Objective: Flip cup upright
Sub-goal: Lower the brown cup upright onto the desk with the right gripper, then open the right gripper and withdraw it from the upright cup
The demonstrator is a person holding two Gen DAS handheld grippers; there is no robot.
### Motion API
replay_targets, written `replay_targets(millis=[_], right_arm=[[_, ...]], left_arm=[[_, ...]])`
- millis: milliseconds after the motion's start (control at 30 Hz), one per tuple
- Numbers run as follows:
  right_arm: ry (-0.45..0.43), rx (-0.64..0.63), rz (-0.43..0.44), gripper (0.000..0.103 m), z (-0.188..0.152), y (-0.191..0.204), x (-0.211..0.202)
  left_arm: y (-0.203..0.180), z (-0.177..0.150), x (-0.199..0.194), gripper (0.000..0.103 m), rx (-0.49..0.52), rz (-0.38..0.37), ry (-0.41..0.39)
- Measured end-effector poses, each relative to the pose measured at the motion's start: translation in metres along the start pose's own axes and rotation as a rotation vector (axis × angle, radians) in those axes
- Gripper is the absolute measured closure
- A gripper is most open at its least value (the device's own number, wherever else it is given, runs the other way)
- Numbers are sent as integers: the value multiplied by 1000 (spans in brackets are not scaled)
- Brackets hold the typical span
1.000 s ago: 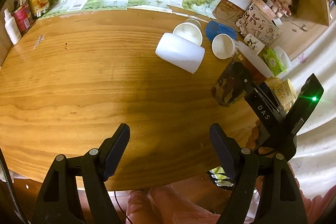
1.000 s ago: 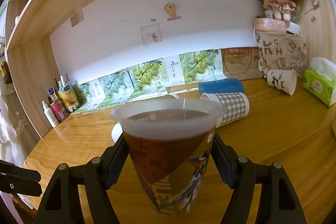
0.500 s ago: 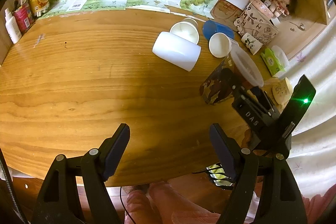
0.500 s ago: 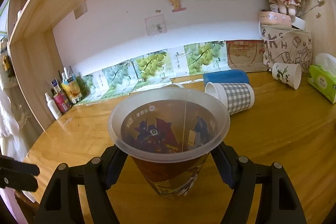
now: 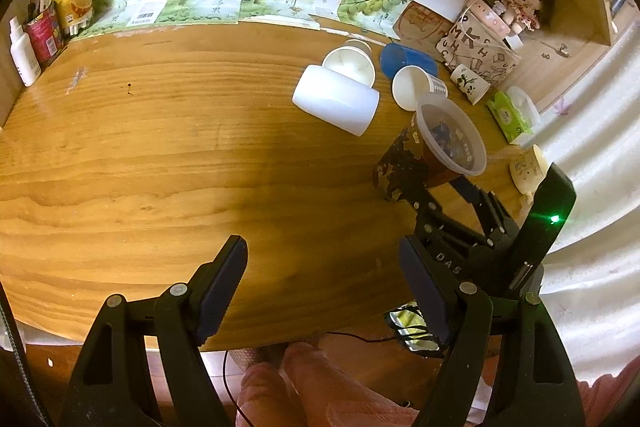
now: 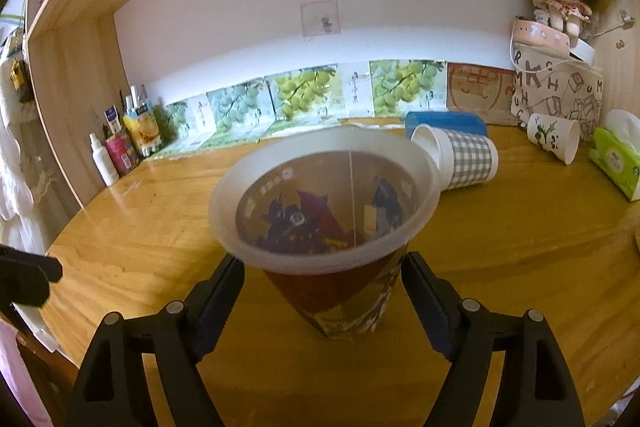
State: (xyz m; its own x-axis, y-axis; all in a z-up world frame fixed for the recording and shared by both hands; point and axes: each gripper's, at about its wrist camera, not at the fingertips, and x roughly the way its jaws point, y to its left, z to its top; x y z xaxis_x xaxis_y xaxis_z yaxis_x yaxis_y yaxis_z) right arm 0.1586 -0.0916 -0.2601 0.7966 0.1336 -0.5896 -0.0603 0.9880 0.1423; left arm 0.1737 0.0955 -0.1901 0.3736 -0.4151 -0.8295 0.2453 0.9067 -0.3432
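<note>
Lowered since a second ago, printed plastic cup (image 6: pixel 332 239) now upright near counter (image 5: pixel 160 155) edge at 3 o'clock, your right tongs (image 6: pixel 322 291) gripping its lower wall; light, thin, crushable, so hold low; left tongs (image 5: pixel 320 291) wide, empty.

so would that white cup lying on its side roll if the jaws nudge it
Probably: the white cup lies on its side on smooth wood. Its taper would likely curve its path. It looks empty, so probably light.
</note>
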Motion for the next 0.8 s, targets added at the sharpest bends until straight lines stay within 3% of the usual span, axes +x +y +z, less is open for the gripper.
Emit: replay_targets(millis=[167,400,700,800], right_arm=[[95,11,-11,18,-9,8,-4],[147,15,-37,13,-11,24,-38],[188,77,-54,13,22,24,-103],[178,100,-24,6,38,16,-124]], left_arm=[[4,1,-8,22,26,-4,-14],[2,8,-27,22,52,-27,-74],[-27,15,-61,19,51,-16,-167],[-41,14,-71,19,56,-25,-196]])
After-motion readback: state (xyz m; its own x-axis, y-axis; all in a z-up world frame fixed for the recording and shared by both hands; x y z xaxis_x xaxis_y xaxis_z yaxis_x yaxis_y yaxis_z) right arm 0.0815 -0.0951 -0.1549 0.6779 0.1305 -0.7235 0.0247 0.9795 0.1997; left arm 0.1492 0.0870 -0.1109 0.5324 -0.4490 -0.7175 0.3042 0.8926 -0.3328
